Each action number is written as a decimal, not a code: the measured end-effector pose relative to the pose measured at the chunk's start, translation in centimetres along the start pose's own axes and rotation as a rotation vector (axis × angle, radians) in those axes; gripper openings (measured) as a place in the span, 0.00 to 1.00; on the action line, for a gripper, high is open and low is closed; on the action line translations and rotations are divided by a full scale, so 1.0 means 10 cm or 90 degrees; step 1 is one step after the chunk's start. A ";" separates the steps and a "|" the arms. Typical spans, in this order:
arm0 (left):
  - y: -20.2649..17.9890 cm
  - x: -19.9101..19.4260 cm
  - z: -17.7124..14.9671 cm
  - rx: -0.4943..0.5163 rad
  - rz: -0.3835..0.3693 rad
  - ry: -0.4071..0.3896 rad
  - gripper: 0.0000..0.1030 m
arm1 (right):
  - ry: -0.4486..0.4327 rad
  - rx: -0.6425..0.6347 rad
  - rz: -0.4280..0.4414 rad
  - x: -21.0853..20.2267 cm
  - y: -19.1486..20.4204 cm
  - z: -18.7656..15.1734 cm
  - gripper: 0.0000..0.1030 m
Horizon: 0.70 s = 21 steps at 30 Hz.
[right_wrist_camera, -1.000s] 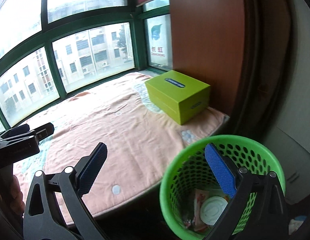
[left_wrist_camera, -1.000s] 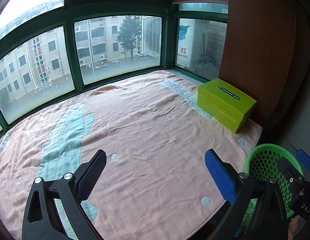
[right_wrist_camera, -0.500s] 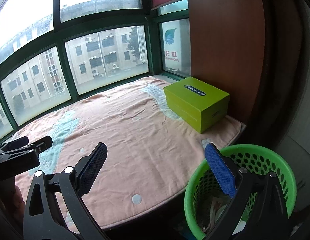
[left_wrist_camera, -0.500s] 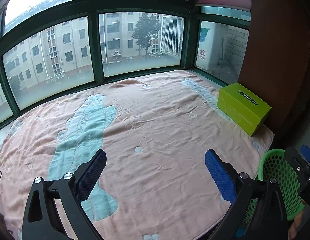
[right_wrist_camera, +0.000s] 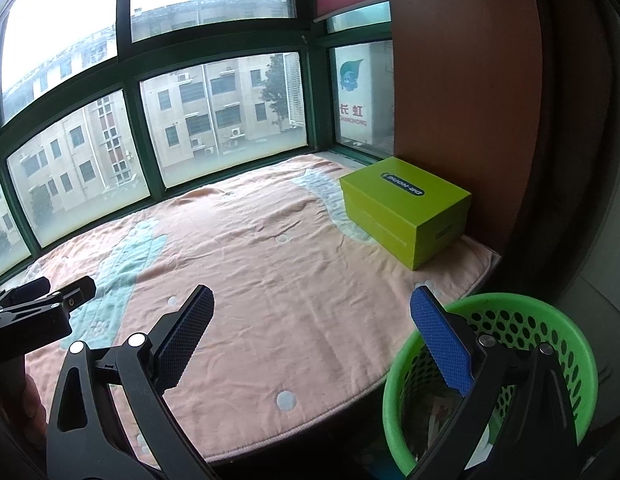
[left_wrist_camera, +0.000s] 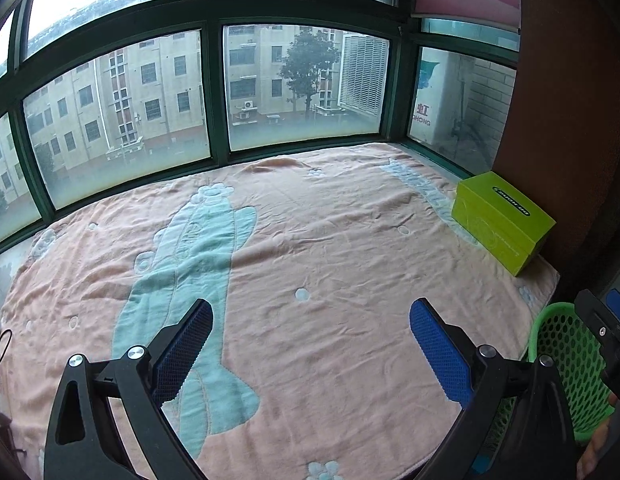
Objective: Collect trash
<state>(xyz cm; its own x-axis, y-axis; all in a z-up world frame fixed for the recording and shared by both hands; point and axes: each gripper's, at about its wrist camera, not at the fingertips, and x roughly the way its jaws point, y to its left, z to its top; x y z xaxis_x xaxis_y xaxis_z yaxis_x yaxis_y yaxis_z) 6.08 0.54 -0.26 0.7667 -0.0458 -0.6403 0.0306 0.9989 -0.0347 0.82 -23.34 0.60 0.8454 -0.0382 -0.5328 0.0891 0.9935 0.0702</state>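
While both tongs hang above the peach-pink blanket with pale blue cactus pattern [left_wrist_camera: 330, 248], neither grips anything: the left tongs [left_wrist_camera: 310, 320] stand wide apart, and the right tongs [right_wrist_camera: 312, 308] likewise, their right pad over the rim of the round green perforated plastic basket [right_wrist_camera: 550, 320]. That basket sits beside the blanket's rounded edge, at the right; wrappers or similar trash lie dimly in its bottom, too obscured to identify. No loose trash shows on the blanket. One lime-green rectangular cardboard box [right_wrist_camera: 406, 208] rests at the far right, against the brown wooden panel [right_wrist_camera: 470, 100]; whether it counts as trash cannot be told.

Judgement: collection appears largely done, or the next item lies out of view. To proceed well, sweep both cameras along the blanket margins first, keep the tongs apart until centred over an item, and carry it fully over the basket mouth before releasing.
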 end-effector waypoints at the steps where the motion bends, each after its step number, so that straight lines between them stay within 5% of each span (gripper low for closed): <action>1: 0.01 0.00 0.00 -0.001 0.000 0.000 0.93 | 0.000 0.000 0.002 0.01 0.00 0.00 0.95; 21: 0.04 -0.01 -0.02 -0.009 0.008 0.002 0.93 | 0.005 0.000 0.004 0.01 0.03 -0.02 0.95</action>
<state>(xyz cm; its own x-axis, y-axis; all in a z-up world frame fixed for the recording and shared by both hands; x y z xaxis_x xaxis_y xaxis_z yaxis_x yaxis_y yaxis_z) 5.85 0.92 -0.35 0.7653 -0.0339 -0.6428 0.0127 0.9992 -0.0376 0.88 -23.04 0.41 0.8415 -0.0310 -0.5394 0.0835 0.9938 0.0732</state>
